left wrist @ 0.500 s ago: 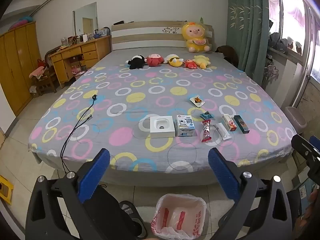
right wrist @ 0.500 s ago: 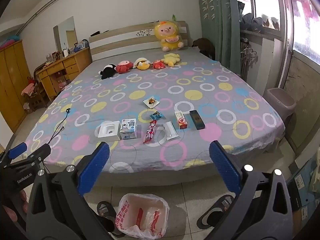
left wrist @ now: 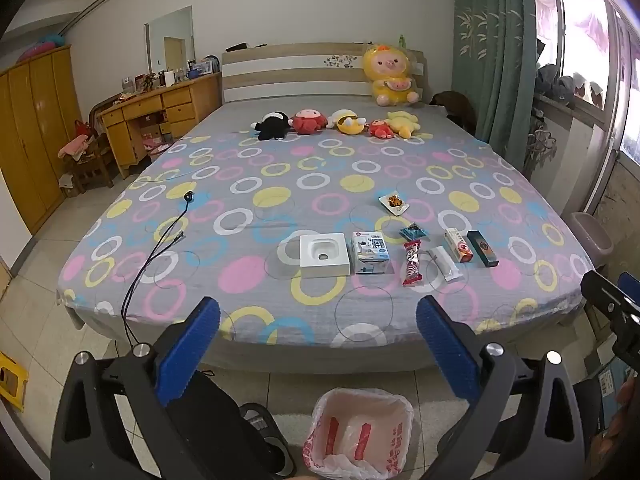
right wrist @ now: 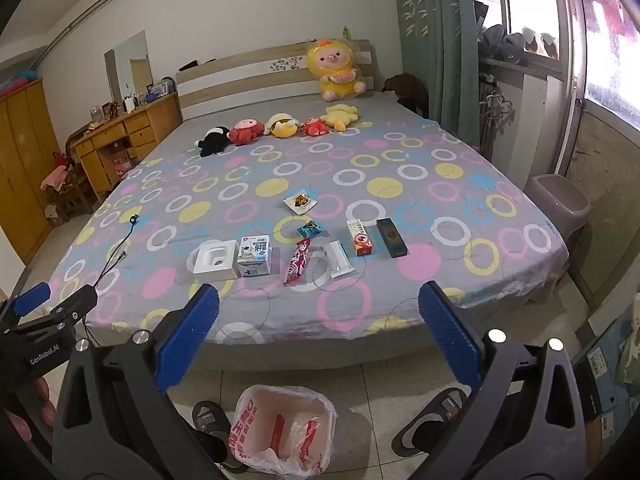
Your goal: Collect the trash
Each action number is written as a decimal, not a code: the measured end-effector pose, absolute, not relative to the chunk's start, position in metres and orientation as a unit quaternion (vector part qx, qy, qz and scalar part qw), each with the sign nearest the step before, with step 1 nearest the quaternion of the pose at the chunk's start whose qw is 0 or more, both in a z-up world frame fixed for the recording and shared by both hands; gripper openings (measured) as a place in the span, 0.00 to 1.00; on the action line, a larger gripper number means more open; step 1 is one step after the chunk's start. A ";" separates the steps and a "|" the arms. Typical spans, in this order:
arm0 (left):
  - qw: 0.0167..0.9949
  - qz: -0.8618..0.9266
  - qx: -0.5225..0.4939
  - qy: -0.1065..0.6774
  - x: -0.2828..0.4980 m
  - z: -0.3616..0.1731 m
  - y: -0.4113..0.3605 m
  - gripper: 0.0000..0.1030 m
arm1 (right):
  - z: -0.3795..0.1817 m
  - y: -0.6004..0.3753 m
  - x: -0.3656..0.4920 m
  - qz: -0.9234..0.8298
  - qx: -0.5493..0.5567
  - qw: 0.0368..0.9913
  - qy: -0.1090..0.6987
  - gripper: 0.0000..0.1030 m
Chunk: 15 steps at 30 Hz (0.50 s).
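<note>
plush toys point(left wrist: 308, 121): 6 | boxes point(left wrist: 370, 251): 4 | wrappers point(left wrist: 412, 267): 4 | bin point(left wrist: 360, 432): 1

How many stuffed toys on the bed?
6. Large yellow pig plush against the headboard; in a row below it: black plush, red round plush, white-yellow plush, small red plush, yellow plush. None seem hidden.

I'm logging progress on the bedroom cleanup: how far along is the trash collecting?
Barely started. Done: nothing visibly; the lined bin looks empty. In hand: nothing, left gripper and right gripper both open. Left: the white box, milk carton and wrappers beside them on the bed.
</note>
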<state>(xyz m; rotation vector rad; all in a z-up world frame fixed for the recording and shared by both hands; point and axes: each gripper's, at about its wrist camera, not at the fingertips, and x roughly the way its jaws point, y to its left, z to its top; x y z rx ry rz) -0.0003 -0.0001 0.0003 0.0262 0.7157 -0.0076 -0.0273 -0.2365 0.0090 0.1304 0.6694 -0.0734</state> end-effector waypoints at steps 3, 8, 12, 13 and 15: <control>0.937 -0.004 0.014 0.349 0.000 0.000 0.000 0.94 | 0.011 -0.234 -0.026 -0.038 0.064 0.941 0.329 0.95; 0.938 -0.004 0.014 0.347 0.000 0.004 -0.002 0.94 | 0.011 -0.236 -0.026 -0.039 0.064 0.942 0.328 0.95; 0.938 -0.003 0.015 0.347 0.000 0.006 -0.003 0.94 | 0.010 -0.236 -0.027 -0.039 0.065 0.942 0.328 0.95; 0.938 -0.003 0.014 0.347 0.001 0.006 -0.003 0.94 | 0.009 -0.236 -0.026 -0.040 0.064 0.942 0.328 0.95; 0.938 -0.004 0.015 0.347 0.000 0.006 -0.002 0.94 | 0.015 -0.234 -0.024 -0.040 0.064 0.941 0.329 0.95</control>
